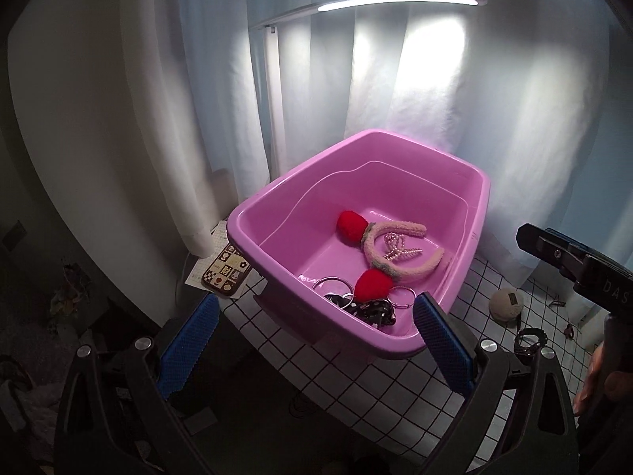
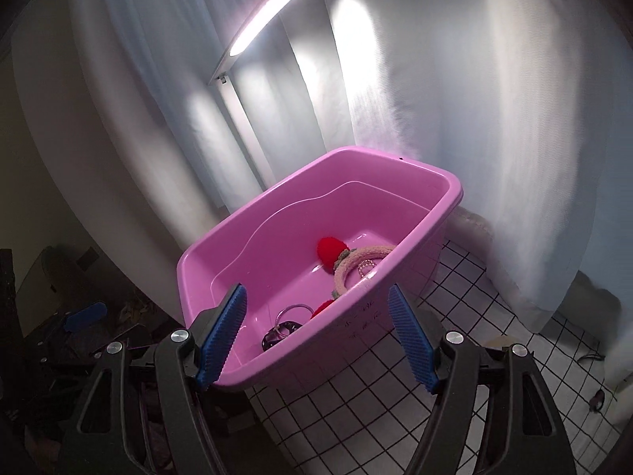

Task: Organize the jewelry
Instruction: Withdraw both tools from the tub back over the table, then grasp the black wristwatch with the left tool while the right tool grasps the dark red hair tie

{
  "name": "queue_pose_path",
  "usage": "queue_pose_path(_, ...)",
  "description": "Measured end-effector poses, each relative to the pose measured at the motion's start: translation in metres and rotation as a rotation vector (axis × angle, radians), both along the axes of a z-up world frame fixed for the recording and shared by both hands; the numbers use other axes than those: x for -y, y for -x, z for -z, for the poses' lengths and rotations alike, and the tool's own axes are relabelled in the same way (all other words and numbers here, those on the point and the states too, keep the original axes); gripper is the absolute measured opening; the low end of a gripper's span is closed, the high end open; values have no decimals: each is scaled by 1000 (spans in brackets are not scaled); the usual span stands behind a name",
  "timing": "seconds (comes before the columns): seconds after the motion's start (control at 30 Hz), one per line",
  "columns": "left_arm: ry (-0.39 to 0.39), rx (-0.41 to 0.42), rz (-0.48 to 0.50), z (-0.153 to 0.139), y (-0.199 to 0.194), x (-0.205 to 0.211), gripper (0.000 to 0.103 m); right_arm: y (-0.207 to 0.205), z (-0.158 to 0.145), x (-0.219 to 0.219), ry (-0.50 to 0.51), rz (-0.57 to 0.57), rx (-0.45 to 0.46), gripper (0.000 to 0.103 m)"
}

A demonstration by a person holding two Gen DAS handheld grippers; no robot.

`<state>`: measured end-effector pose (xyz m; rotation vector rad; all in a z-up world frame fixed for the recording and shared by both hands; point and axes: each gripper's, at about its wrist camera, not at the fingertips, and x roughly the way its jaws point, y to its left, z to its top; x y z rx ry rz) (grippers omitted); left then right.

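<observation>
A pink plastic tub [image 1: 277, 198] stands on the white grid-tiled table [image 1: 356, 388]. Inside lie a fuzzy pink headband [image 1: 399, 267] with two red pompoms [image 1: 351, 226], a small pearl tiara [image 1: 397, 248], silver bangles [image 1: 332, 283] and a black patterned hair tie [image 1: 372, 310]. My left gripper [image 1: 312, 340] is open and empty, just before the tub's near corner. My right gripper [image 2: 316, 336] is open and empty, over the tub's near rim [image 2: 300, 340]; the headband [image 2: 356, 265] and bangles [image 2: 292, 310] show inside. The right gripper's body [image 1: 573, 265] shows at the left view's right edge.
A black wristwatch [image 1: 530, 342] and a round beige object [image 1: 506, 303] lie on the table right of the tub. A patterned phone case [image 1: 227, 271] on paper lies at the tub's left. A lit desk lamp [image 1: 395, 0] and white curtains stand behind. Clutter lies on the floor left.
</observation>
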<state>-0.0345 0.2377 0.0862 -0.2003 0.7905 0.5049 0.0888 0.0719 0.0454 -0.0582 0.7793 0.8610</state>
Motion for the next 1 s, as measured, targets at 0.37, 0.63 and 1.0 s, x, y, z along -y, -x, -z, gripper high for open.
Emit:
queue_pose_path(0.37,47,76,258,8,0,92,97,49,19,156,75,286,29,71)
queue_pose_path(0.63,105,36,423,34,-24,168,97,59,35,262,103,494,3,71)
queue_pose_path(1.0,110,-46,413,83,-63,251,97,27,66,344,181,487,-43,71)
